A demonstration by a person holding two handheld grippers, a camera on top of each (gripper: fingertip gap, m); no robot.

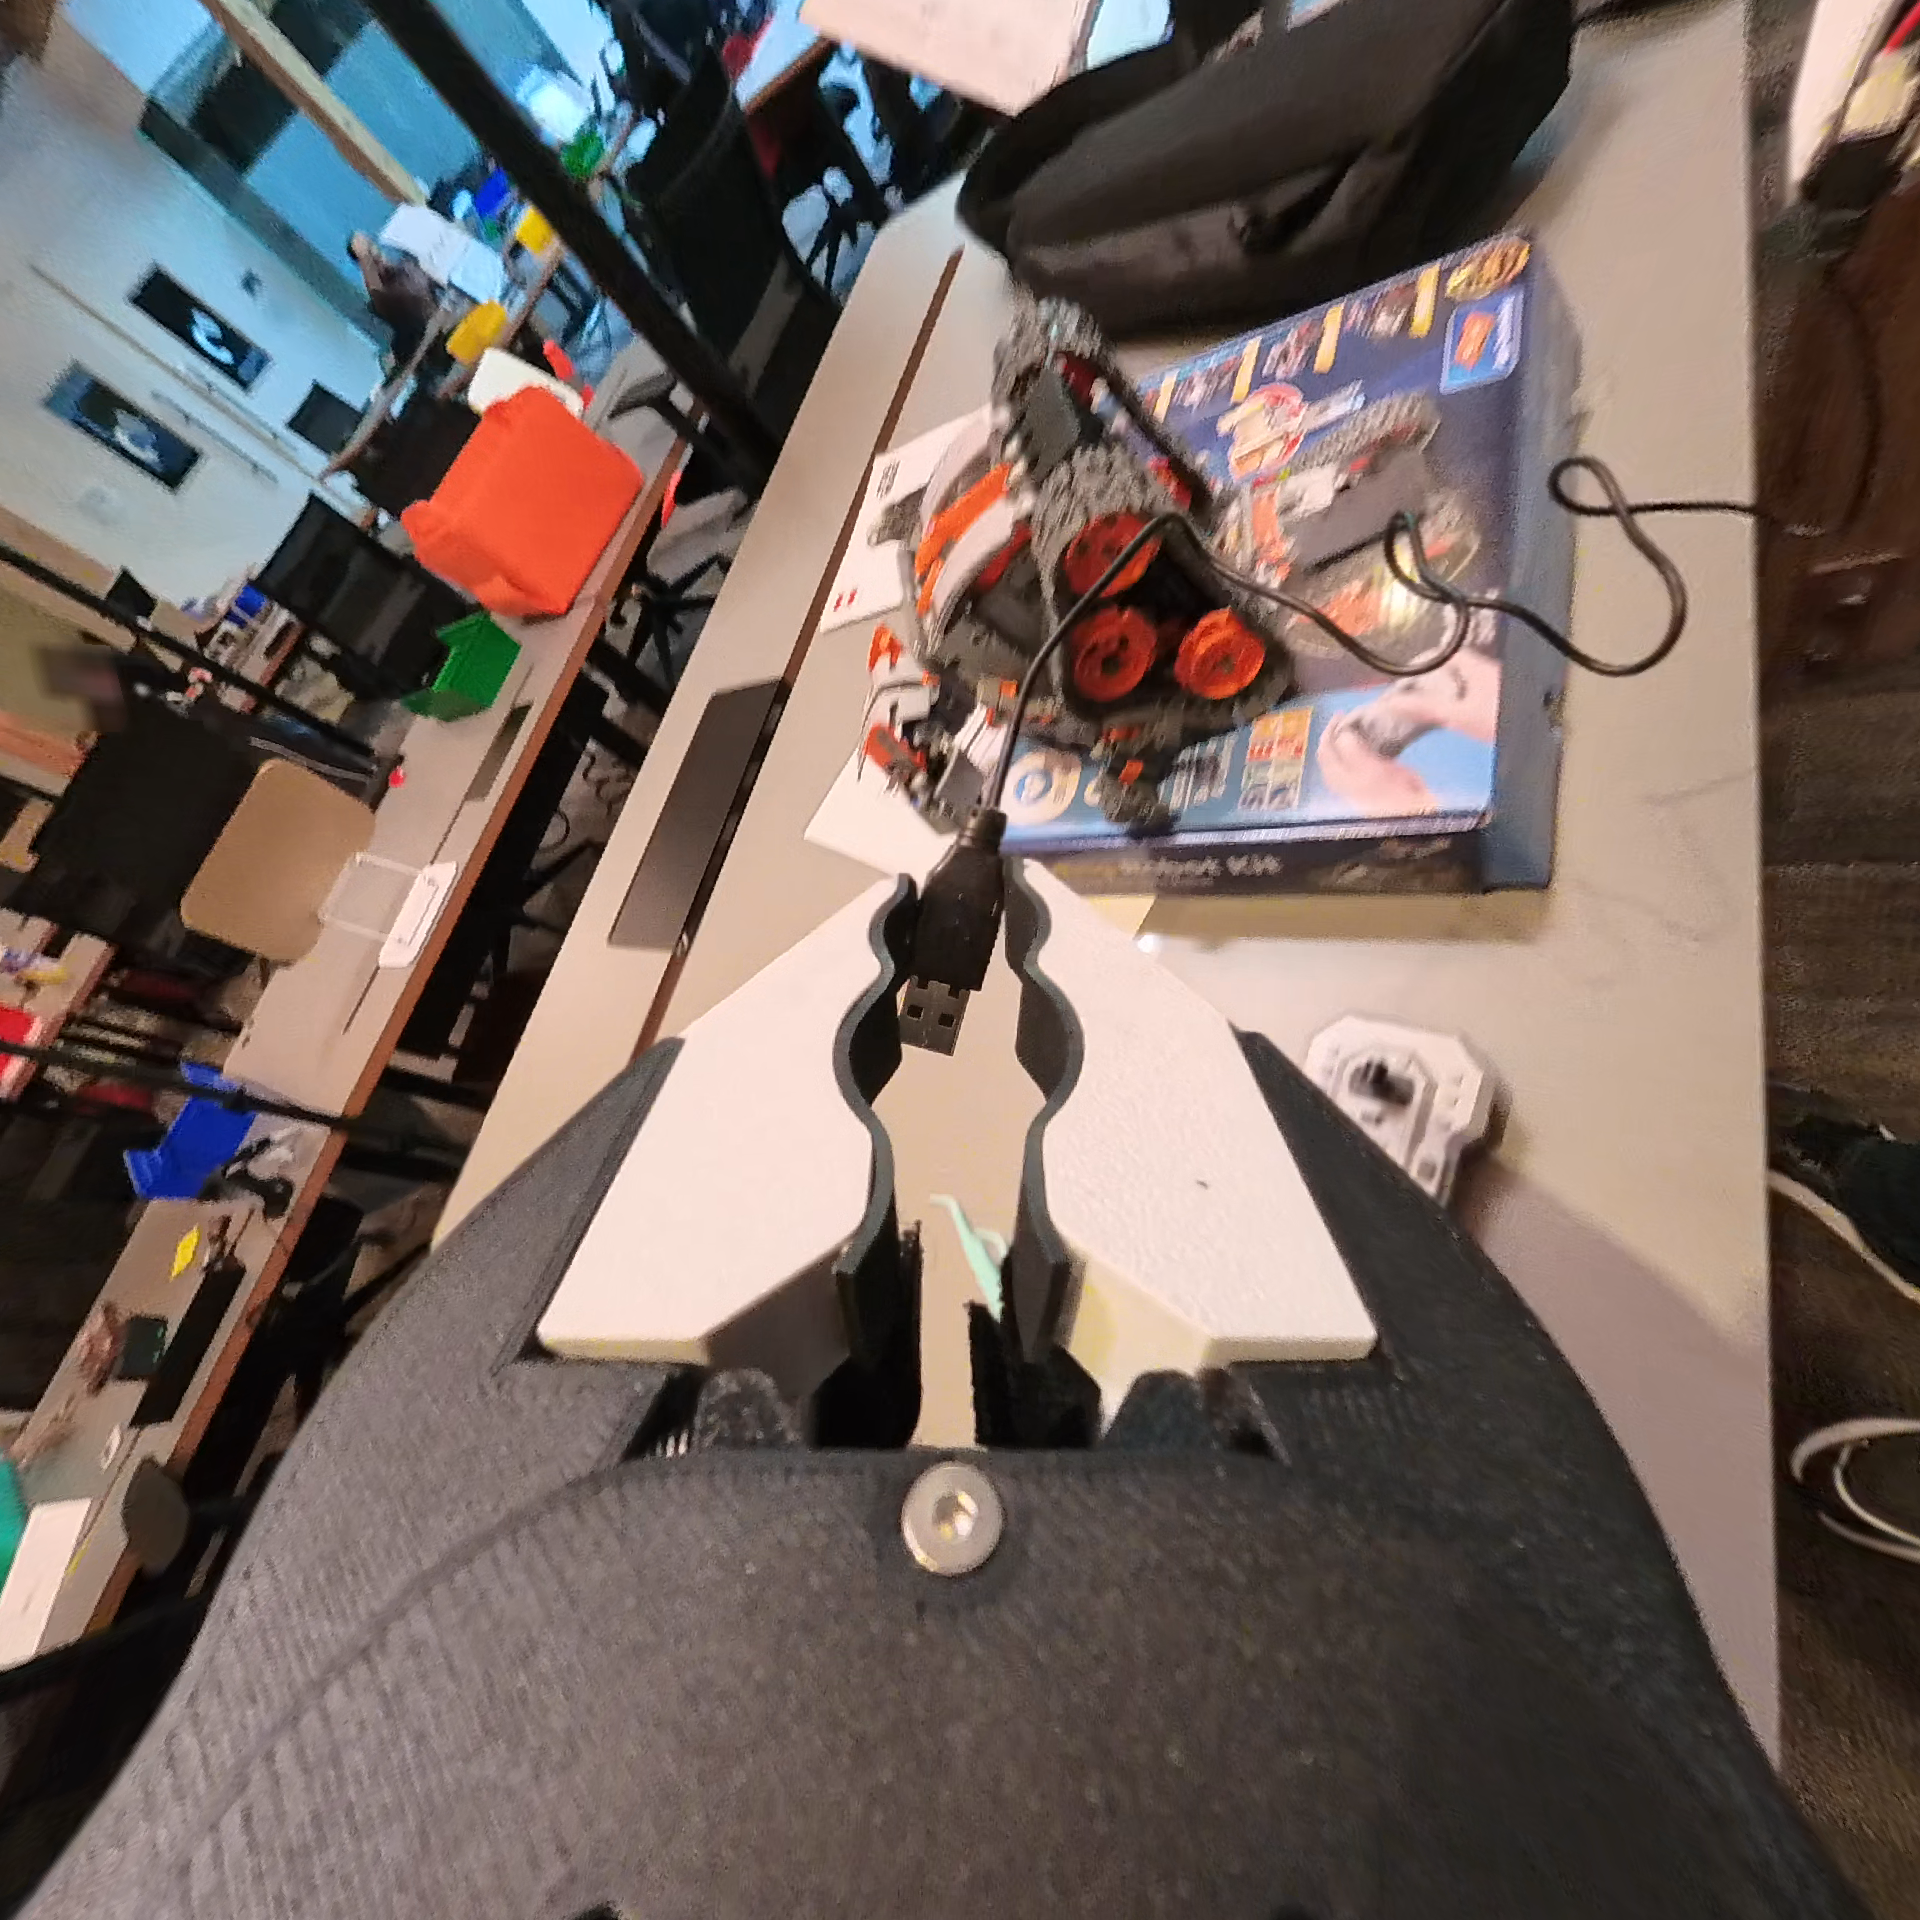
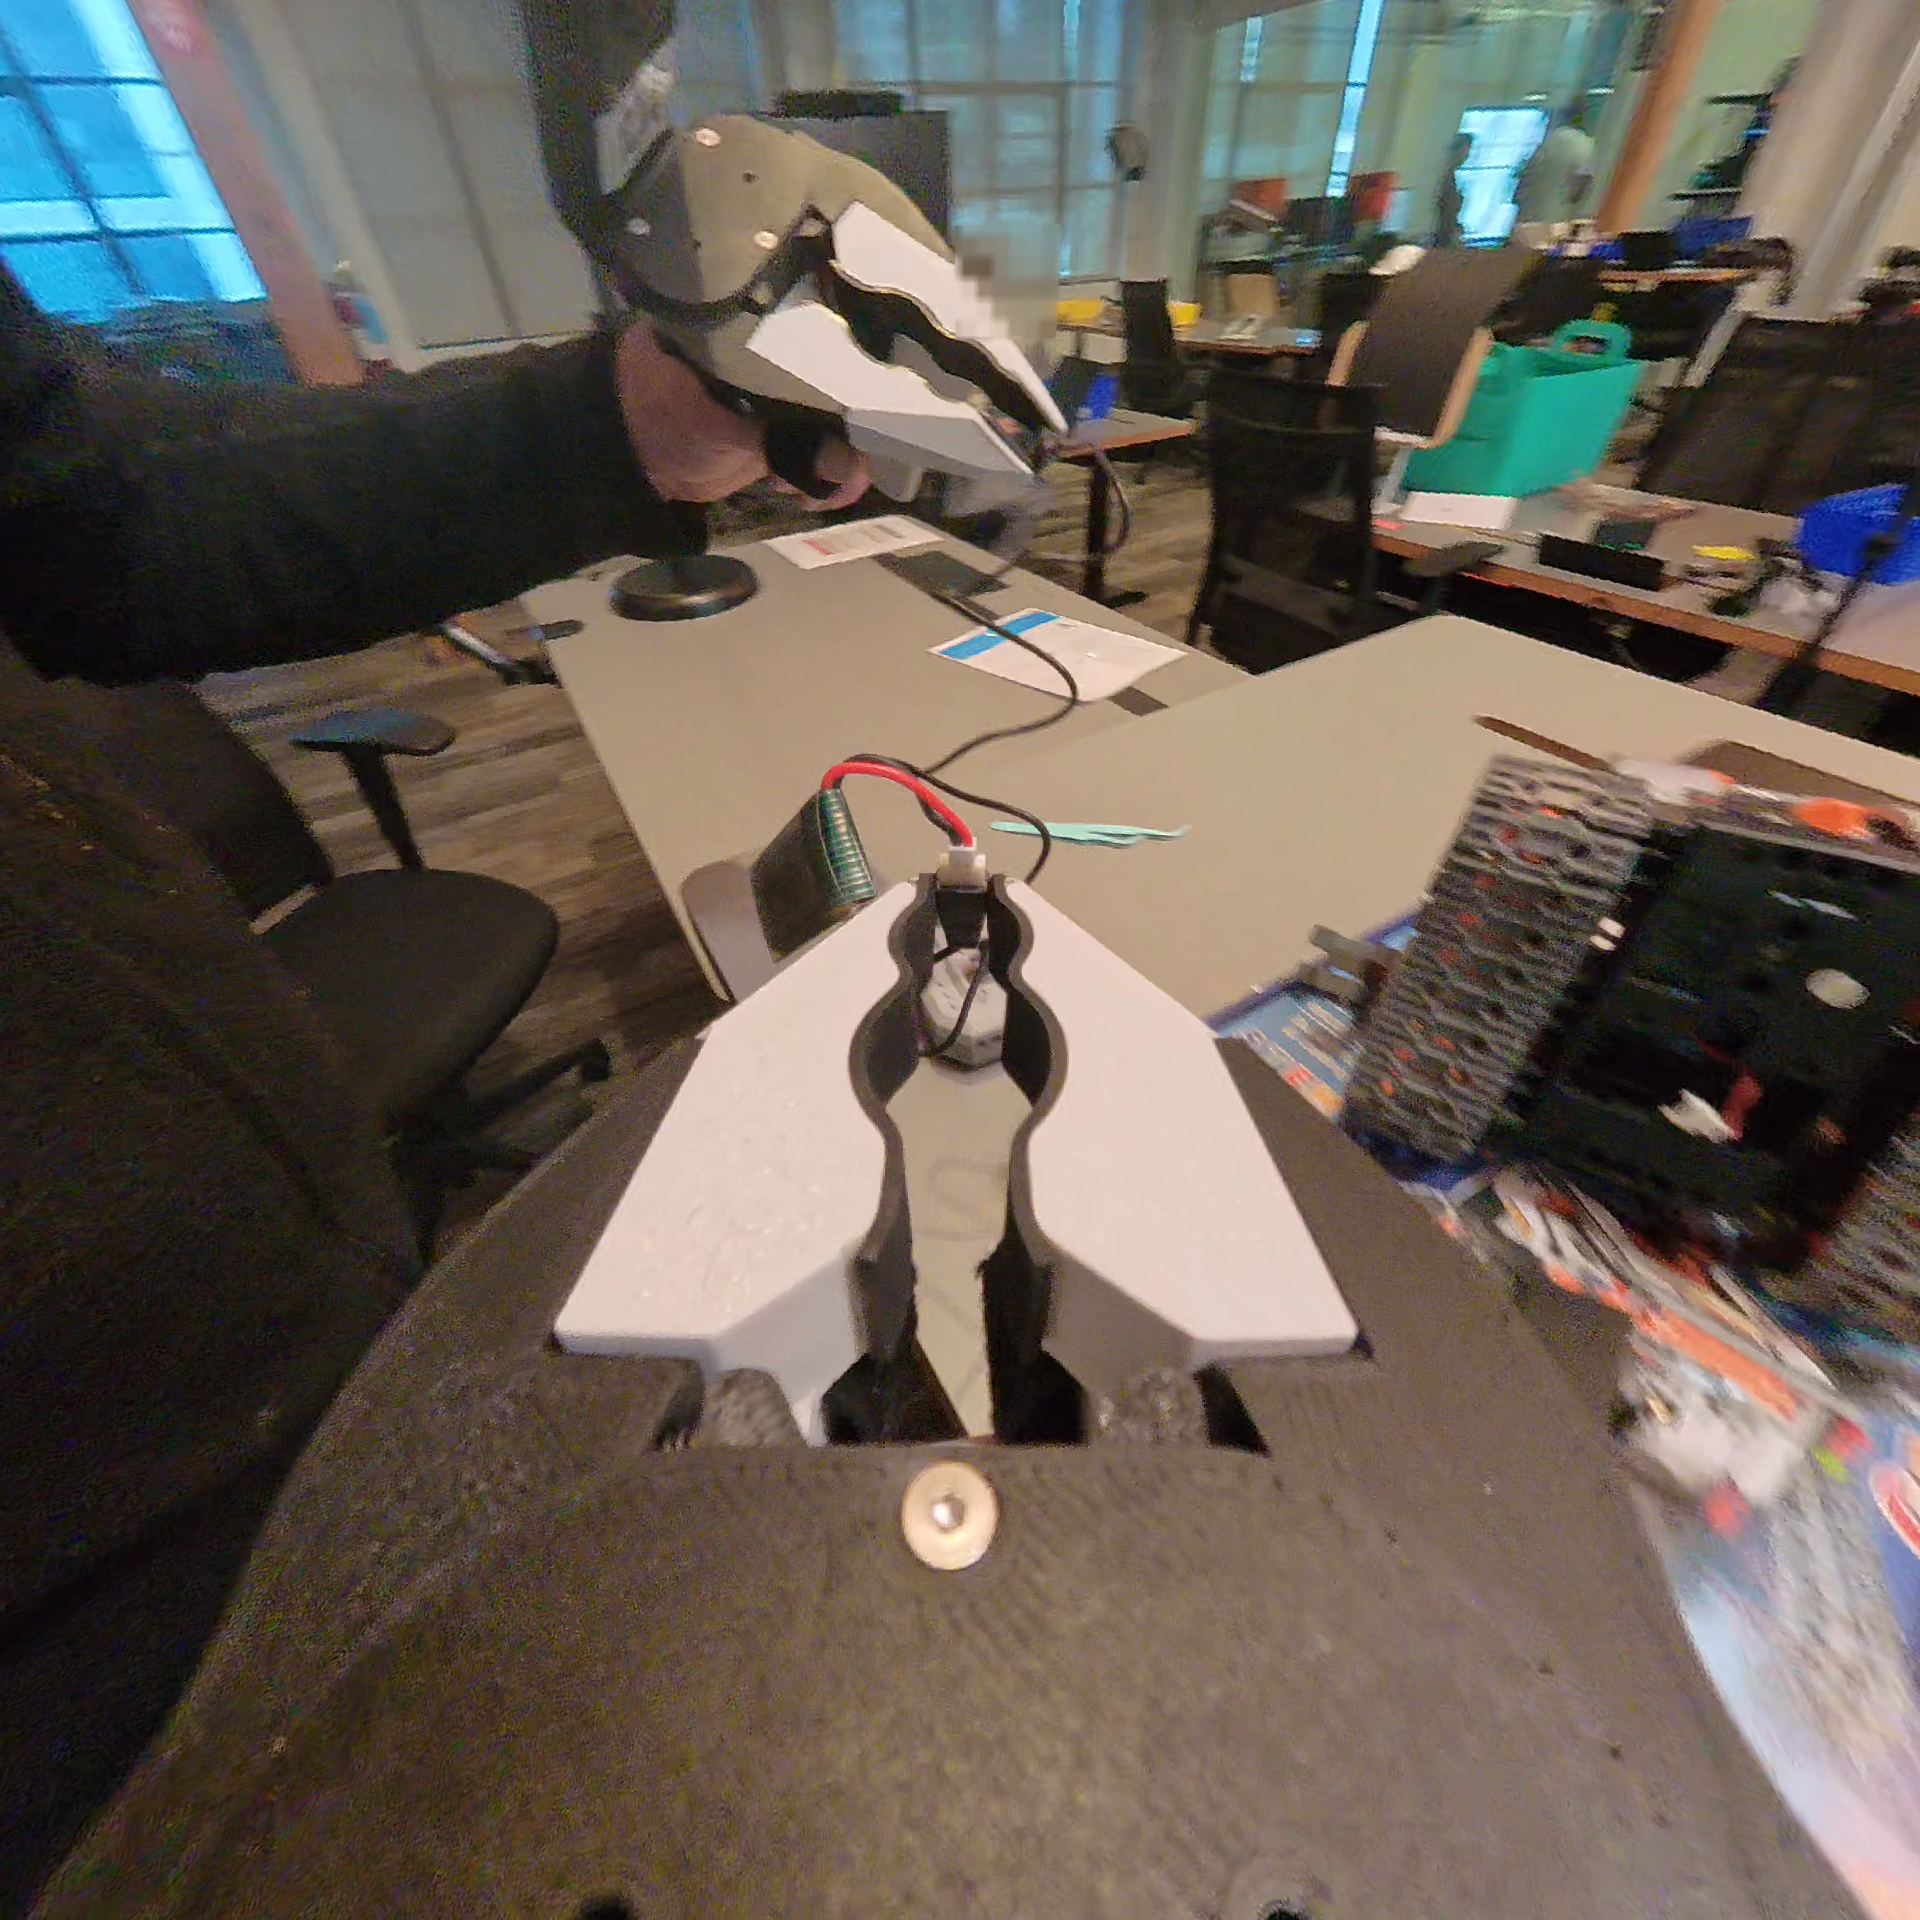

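Observation:
My left gripper [image 1: 951,899] is shut on a black USB plug [image 1: 948,940], whose metal end points back toward the camera. Its thin black cable [image 1: 1621,582] loops over a blue toy box [image 1: 1382,644], where a grey tracked toy robot [image 1: 1101,561] with orange wheels stands. My right gripper [image 2: 961,896] is shut on a small black and white connector [image 2: 961,878]. Red and black wires [image 2: 894,779] run from it to a dark battery pack [image 2: 805,878] just left of the fingertips. The left gripper [image 2: 1023,421] also shows in the right wrist view, raised in a person's hand.
A grey table [image 1: 1621,1039] carries a small white plastic part [image 1: 1397,1101], a black bag [image 1: 1278,156] and a teal strip [image 2: 1091,831]. The tracked robot [image 2: 1662,1018] stands close on the right. An office chair [image 2: 416,935] and a second table [image 2: 790,675] with papers are left. Some 20 cm of space lies between my two pairs of fingers.

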